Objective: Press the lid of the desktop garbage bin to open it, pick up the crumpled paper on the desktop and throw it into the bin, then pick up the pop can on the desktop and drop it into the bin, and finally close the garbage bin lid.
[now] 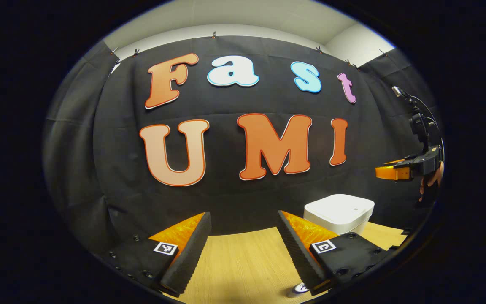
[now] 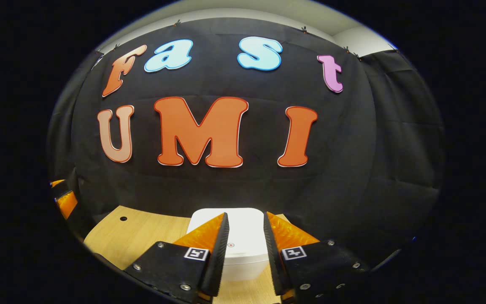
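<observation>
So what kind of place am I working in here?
Looks like a staged recording booth, not a home: black cloth wall behind, a bare wooden table, and a closed white bin set out on it.

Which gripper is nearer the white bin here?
Right. The right gripper hangs just above the garbage bin, its lid down, framed between its open fingers. The left gripper is farther back over the table, with the bin ahead to its right.
</observation>
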`<move>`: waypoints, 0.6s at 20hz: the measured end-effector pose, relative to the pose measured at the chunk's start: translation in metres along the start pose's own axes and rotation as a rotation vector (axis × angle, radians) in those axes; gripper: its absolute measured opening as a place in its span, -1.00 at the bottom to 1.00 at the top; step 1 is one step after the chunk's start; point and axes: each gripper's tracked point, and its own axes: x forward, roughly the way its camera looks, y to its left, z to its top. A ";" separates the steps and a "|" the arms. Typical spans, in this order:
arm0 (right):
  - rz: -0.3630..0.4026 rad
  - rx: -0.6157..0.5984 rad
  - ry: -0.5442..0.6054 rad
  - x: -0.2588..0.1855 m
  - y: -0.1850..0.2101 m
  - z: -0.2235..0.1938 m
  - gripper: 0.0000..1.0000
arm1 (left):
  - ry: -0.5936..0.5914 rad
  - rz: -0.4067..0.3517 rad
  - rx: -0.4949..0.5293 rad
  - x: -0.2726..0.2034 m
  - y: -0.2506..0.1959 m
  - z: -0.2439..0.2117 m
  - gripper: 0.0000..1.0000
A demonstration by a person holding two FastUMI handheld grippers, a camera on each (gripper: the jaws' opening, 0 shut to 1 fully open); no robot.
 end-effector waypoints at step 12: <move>0.157 -0.009 0.212 0.068 0.012 -0.047 -0.85 | 0.123 0.096 0.036 0.000 -0.014 -0.039 1.00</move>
